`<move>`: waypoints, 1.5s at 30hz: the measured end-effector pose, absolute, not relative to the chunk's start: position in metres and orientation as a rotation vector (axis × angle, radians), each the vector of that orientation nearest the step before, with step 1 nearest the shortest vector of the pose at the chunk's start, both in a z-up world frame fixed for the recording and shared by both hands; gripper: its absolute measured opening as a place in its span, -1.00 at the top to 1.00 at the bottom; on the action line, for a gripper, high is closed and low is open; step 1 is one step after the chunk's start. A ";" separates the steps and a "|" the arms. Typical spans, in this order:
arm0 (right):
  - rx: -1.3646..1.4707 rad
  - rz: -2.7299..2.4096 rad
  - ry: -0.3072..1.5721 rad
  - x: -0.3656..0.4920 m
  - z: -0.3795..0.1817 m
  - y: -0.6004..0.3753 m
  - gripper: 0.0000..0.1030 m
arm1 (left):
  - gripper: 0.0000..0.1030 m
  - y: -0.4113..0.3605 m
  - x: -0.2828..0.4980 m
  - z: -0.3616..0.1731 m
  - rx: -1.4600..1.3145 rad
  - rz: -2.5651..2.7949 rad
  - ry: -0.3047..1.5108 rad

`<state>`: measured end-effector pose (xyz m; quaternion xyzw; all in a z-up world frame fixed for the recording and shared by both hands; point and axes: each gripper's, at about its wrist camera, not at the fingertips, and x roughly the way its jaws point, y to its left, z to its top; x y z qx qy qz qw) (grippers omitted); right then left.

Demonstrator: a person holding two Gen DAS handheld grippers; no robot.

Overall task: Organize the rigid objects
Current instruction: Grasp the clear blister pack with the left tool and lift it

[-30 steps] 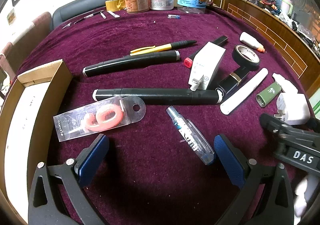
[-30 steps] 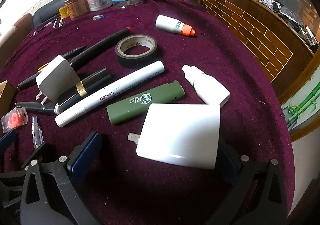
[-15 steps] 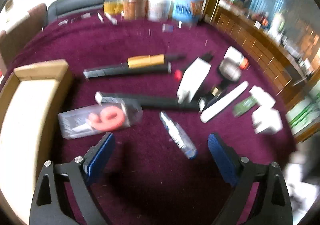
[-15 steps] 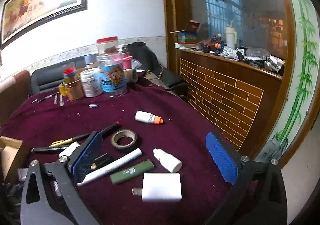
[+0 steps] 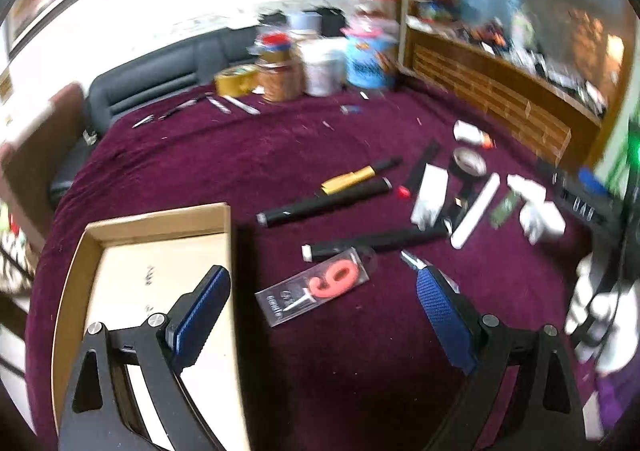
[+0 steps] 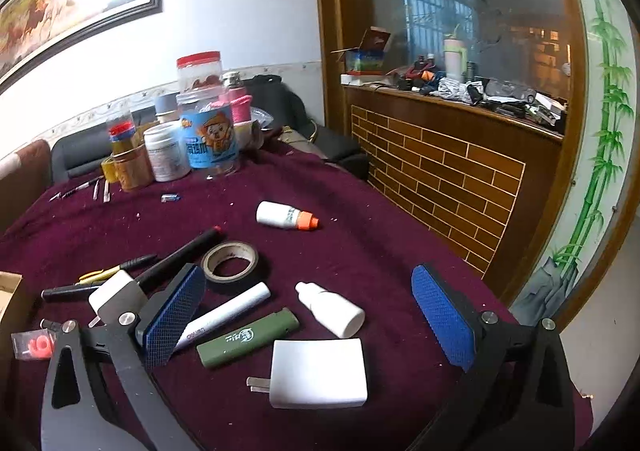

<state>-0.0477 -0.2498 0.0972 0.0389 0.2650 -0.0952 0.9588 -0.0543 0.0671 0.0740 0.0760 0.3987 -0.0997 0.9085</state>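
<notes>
1. Over the maroon tablecloth [image 6: 360,251] both grippers hang tilted downward; the left gripper [image 5: 320,315] stands wide, holding nothing, its left finger above the cardboard box [image 5: 160,227].
2. Nearby, the right gripper [image 6: 308,315] gapes empty above the white charger [image 6: 320,373].
3. Beside it lie a green lighter [image 6: 248,337] and a white dropper bottle [image 6: 332,309].

Two white chargers [image 6: 318,373], two white dropper bottles [image 6: 332,309] (one orange-capped), one tape roll [image 6: 230,261], one lighter [image 6: 248,337].

Both wrist cameras are looking down across the maroon table [image 6: 340,251], sharing, though the left view is blurring, the tape roll [image 6: 230,263].
</notes>
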 end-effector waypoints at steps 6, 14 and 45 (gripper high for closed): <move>0.101 -0.194 0.556 -0.046 0.095 -0.253 -1.00 | -0.77 0.044 -0.011 0.040 0.202 -0.249 0.971; 0.137 -0.188 0.591 -0.042 0.091 -0.258 -1.00 | 0.44 0.039 -0.032 0.027 0.106 -0.388 1.124; 0.213 -0.192 0.657 -0.033 0.082 -0.270 -1.00 | 0.53 0.036 -0.067 0.026 0.148 -0.430 1.051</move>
